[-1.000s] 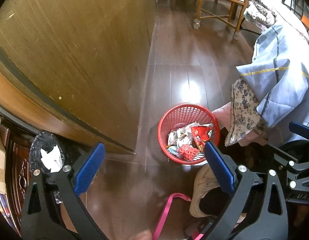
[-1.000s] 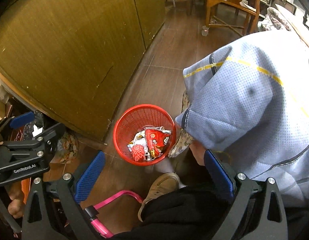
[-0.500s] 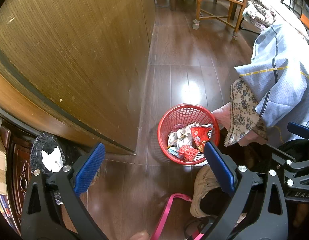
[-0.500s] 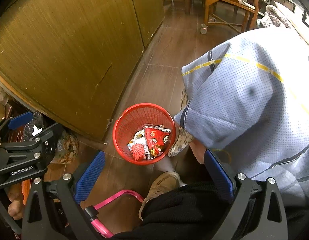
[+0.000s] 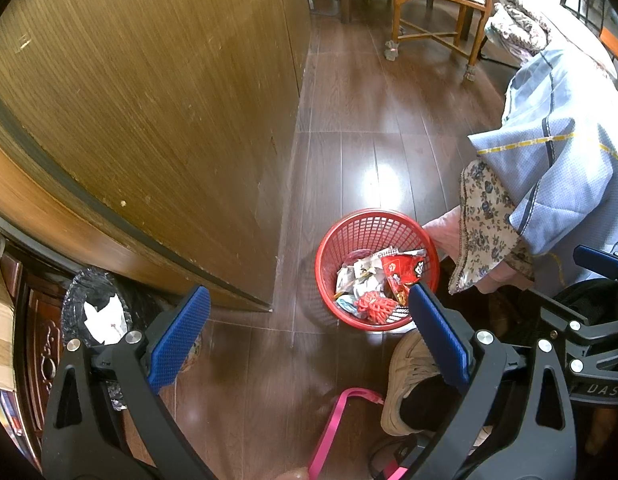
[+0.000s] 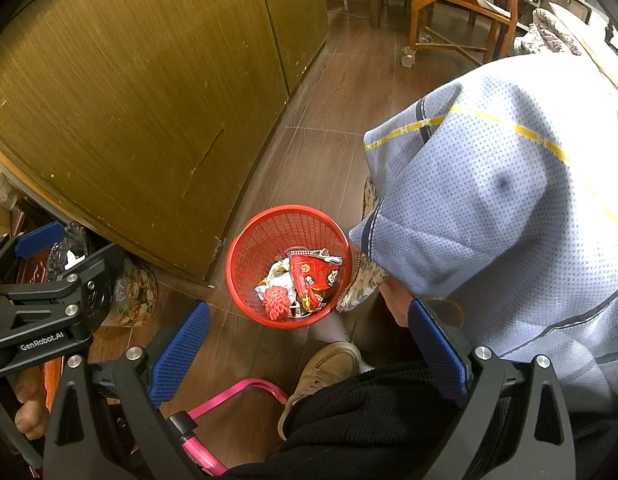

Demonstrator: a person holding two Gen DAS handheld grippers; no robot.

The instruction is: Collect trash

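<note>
A red mesh waste basket [image 5: 351, 224] [image 6: 261, 240] stands on the dark wood floor beside a wooden cabinet. Inside lie a red snack wrapper [image 5: 401, 270] [image 6: 313, 276], white crumpled wrappers [image 5: 359, 276] [image 6: 279, 276] and a spiky red ball [image 5: 375, 306] [image 6: 276, 306]. My left gripper [image 5: 307, 336] hovers open above and in front of the basket, nothing between its blue pads. My right gripper [image 6: 307, 350] also stands open and empty, high over the basket's near side. The left gripper's body [image 6: 49, 304] shows at the left of the right wrist view.
A tall wooden cabinet [image 5: 149, 100] fills the left. A person's blue sleeve [image 6: 489, 208], hand [image 5: 449, 236] and tan shoe [image 5: 409, 372] [image 6: 329, 368] sit right of the basket. A pink metal frame [image 6: 237, 396] lies near. A black-lined bin [image 5: 95, 312] stands left. Wooden chairs [image 5: 437, 8] stand far back.
Both views have drifted only slightly; the basket sits a touch lower and farther left in the right wrist view. Both grippers stay open and empty.
</note>
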